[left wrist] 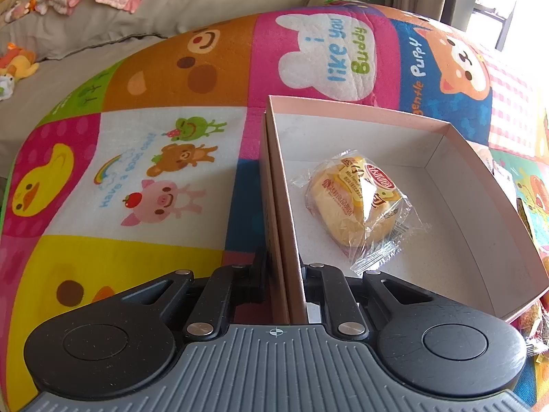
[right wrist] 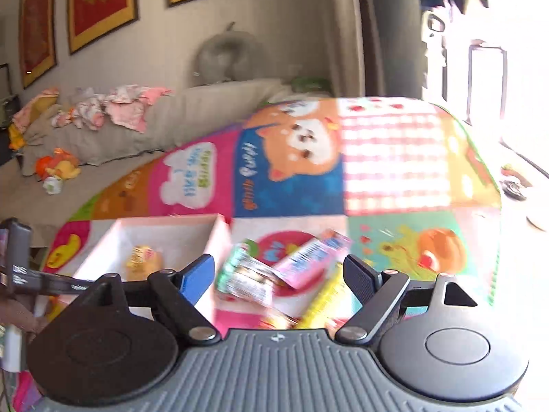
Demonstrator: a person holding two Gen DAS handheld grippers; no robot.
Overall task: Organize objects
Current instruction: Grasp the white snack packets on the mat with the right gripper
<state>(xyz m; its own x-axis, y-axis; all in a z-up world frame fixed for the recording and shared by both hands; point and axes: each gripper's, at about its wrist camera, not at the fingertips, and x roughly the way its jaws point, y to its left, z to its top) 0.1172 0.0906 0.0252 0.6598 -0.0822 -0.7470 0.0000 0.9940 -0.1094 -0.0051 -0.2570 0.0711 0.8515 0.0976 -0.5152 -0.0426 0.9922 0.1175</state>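
On mat [left wrist: 144, 158], quilt-like fabric w/ bright square panels and cartoon animals (duck, pig, bear, frog), sits my work area.

1. Box [left wrist: 442, 158]: shallow cardboard tray, pinkish outside, pale speckled grey inside, straight walls, square corners. Rests on mat, right of the animal panel in left wrist view.

2. Left gripper [left wrist: 287, 274]: black linkage arms, ribbed grey body. I have it clenched on box's near-left wall; thin card edge runs up between the two fingers, one outside, one inside.

3. Bun [left wrist: 357, 202]: soft, rounded, yellow cake in crinkly clear plastic wrap w/ red and yellow print, crimped ends. Lies on box floor, roughly mid, apart from walls.

4. Right gripper [right wrist: 278, 274]: same build, one blue pad, one black ribbed pad. Released, fingers spread wide, nothing between them; held above mat, view blurred.

5. Snack packs [right wrist: 274, 274]: loose pile on mat just beside box's right wall in right wrist view. Flat glossy foil pouches: green/silver one, pink one [right wrist: 308, 257], long yellow one [right wrist: 326, 298]. Print unreadable thru blur.

6. Bkgd: beige cushioned sofa [right wrist: 103, 144] w/ crumpled pink-white cloth [right wrist: 116, 108], orange plush toy [right wrist: 60, 166], red frames w/ gold borders [right wrist: 99, 0] on wall.
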